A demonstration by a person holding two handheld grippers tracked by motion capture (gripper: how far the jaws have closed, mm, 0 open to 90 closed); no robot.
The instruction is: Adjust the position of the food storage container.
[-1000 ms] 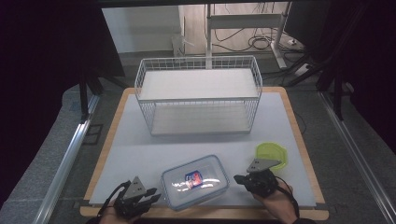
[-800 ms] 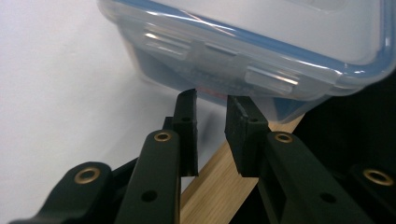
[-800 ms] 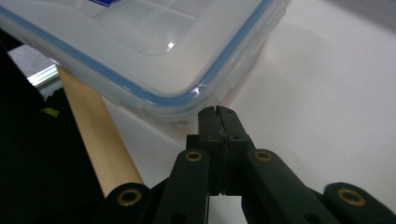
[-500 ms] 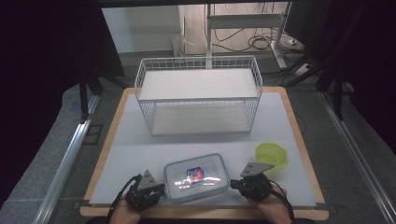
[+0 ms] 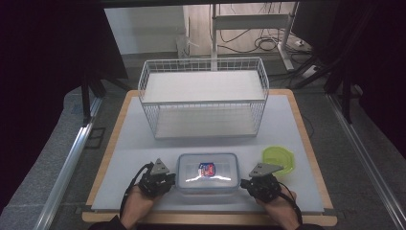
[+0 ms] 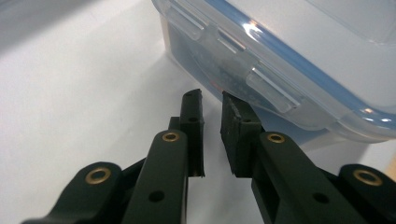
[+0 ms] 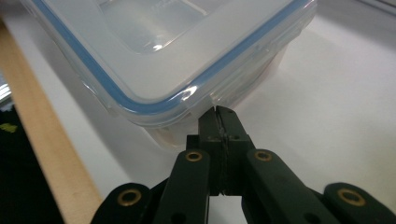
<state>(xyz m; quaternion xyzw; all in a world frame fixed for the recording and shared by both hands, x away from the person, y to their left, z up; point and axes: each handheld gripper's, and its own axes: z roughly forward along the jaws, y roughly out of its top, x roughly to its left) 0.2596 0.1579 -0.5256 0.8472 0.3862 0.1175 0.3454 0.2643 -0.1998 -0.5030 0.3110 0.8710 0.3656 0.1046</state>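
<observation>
While the left gripper (image 5: 168,179) lies at the left short end of the clear lidded container (image 5: 207,172), its jaws are drawn together to a narrow slit and grasp nothing. In the left gripper view, the left gripper (image 6: 211,100) points at the container (image 6: 303,56) from low over the white table (image 6: 70,93). The container wall and a lid clasp (image 6: 275,88) stand directly ahead of the jaw tips and to their right. The tip of the right-hand jaw reaches the foot of the wall below that clasp. Whether it touches the wall cannot be told.

The container rests flat on the table (image 5: 206,143) between the two pairs of jaws, lid on, with its blue seal (image 7: 154,105) running round the rim.

At the right short end, the right gripper (image 5: 245,183) has its jaws clenched flat against each other, with no gap and nothing between them. In the right gripper view, the right gripper (image 7: 218,112) sets its joined tips against the underside of the lid rim at a rounded corner of the container (image 7: 163,56). The container body spreads ahead of the jaws and to their left.

A green bowl (image 5: 277,158) stands on the table just beyond the right gripper, apart from the container. A white wire basket (image 5: 203,98) stands well beyond both pairs of jaws, at the far side of the table.
</observation>
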